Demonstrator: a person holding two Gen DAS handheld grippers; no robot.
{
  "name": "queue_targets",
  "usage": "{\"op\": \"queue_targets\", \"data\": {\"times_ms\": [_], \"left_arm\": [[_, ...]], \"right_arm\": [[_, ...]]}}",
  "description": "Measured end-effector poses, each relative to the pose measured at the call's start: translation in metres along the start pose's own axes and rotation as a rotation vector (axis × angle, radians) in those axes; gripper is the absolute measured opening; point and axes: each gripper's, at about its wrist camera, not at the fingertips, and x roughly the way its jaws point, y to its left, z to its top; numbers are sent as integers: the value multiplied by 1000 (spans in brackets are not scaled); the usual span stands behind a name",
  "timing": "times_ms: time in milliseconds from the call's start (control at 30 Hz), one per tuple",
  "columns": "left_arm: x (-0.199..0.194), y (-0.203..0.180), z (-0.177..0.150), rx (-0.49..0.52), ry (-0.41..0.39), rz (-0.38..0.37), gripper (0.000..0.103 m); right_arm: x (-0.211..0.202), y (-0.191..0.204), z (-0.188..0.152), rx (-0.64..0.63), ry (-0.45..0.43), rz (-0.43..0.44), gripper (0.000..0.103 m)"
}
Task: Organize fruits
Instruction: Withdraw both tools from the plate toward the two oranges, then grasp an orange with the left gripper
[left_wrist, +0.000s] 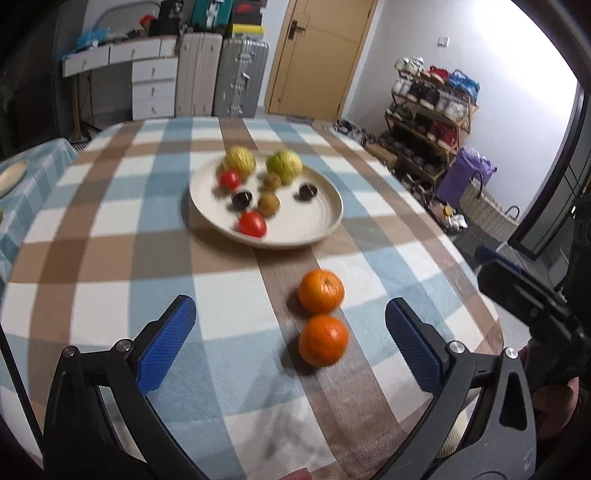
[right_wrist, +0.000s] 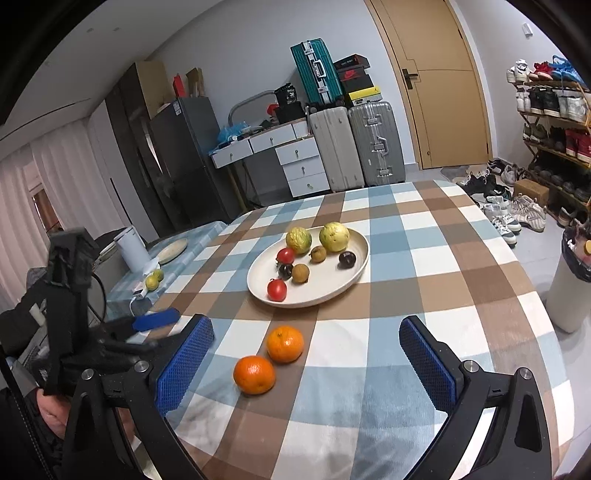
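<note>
Two oranges lie side by side on the checked tablecloth, the nearer orange (left_wrist: 323, 340) (right_wrist: 254, 374) and the farther orange (left_wrist: 321, 291) (right_wrist: 285, 343). Beyond them a cream plate (left_wrist: 317, 218) (right_wrist: 332, 291) holds two yellow-green fruits, two red tomatoes, two brown fruits and two dark ones. My left gripper (left_wrist: 290, 332) is open above the cloth, and the nearer orange lies between its blue fingers without touching them. My right gripper (right_wrist: 306, 354) is open too, with both oranges ahead between its fingers, untouched. Each gripper shows at the edge of the other's view.
A second table at the left carries a small plate (right_wrist: 172, 249), a white jug (right_wrist: 131, 248) and two green fruits (right_wrist: 154, 279). Suitcases (right_wrist: 354, 144), drawers and a door stand behind. A shoe rack (right_wrist: 554, 125) and a white bin (right_wrist: 570, 284) are right of the table edge.
</note>
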Motion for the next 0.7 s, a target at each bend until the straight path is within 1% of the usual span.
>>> {"op": "queue_targets", "data": {"times_ms": [67, 200, 300, 400, 433, 533, 600, 633, 667, 700], "left_arm": [[8, -3, -4, 11, 21, -3, 103], [22, -6, -10, 21, 59, -16, 103], [35, -6, -15, 17, 99, -28, 102], [48, -8, -20, 6, 159, -74, 102], [54, -9, -22, 9, 178, -68, 102], [60, -11, -25, 11, 194, -93, 101], [62, -12, -25, 17, 190, -94, 97], [62, -12, -25, 22, 194, -99, 92], [63, -13, -25, 28, 199, -110, 84], [63, -13, -25, 34, 199, -112, 80]], "right_arm": [[2, -2, -4, -3, 6, -10, 103], [5, -13, -9, 15, 9, -73, 103], [8, -23, -11, 53, 6, -61, 103], [14, -28, -13, 63, 28, -57, 103], [16, -28, -14, 64, 36, -53, 103], [22, -29, -18, 65, 55, -41, 103], [27, -29, -21, 65, 69, -35, 103], [28, -29, -22, 65, 75, -33, 103], [30, -29, -23, 64, 80, -32, 103], [31, -29, -24, 64, 83, -34, 103]]}}
